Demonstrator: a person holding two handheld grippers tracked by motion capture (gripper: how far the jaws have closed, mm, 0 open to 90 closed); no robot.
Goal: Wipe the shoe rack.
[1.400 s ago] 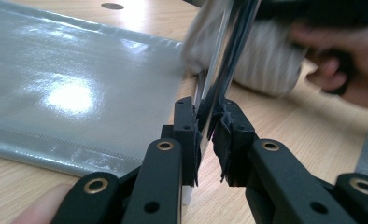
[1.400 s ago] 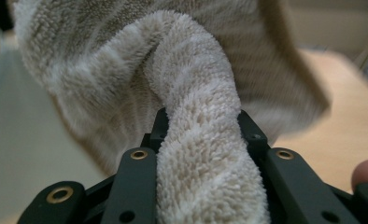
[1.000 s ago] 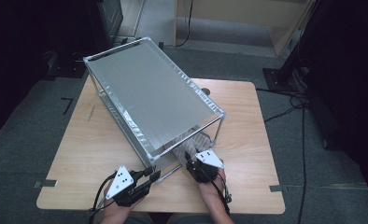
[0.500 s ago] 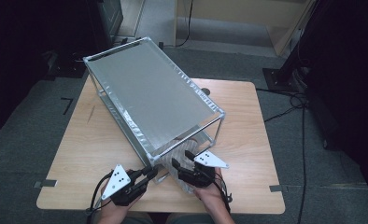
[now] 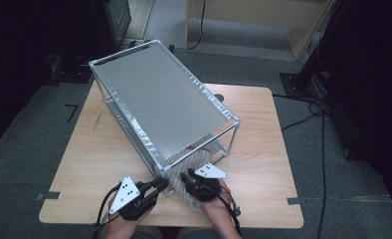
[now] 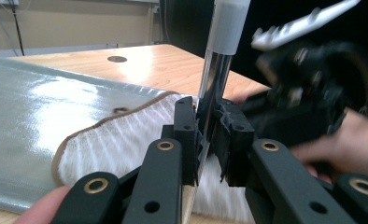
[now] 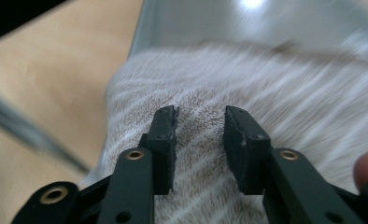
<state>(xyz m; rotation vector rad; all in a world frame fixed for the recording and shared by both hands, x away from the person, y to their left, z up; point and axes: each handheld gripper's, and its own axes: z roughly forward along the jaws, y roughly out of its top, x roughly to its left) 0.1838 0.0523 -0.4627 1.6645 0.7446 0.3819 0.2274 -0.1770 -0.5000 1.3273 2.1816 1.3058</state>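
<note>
since a second ago my right gripper has pulled back off the rack corner toward me, its jaws just closing over the striped towel, no pinch yet. left gripper clenched on the rack's front post, bracing it. towel lies half out of the lower shelf onto the table; i'd grab it next.

Light wooden table with 1 small dark hole, grey carpet, probably 2 tape strips.
</note>
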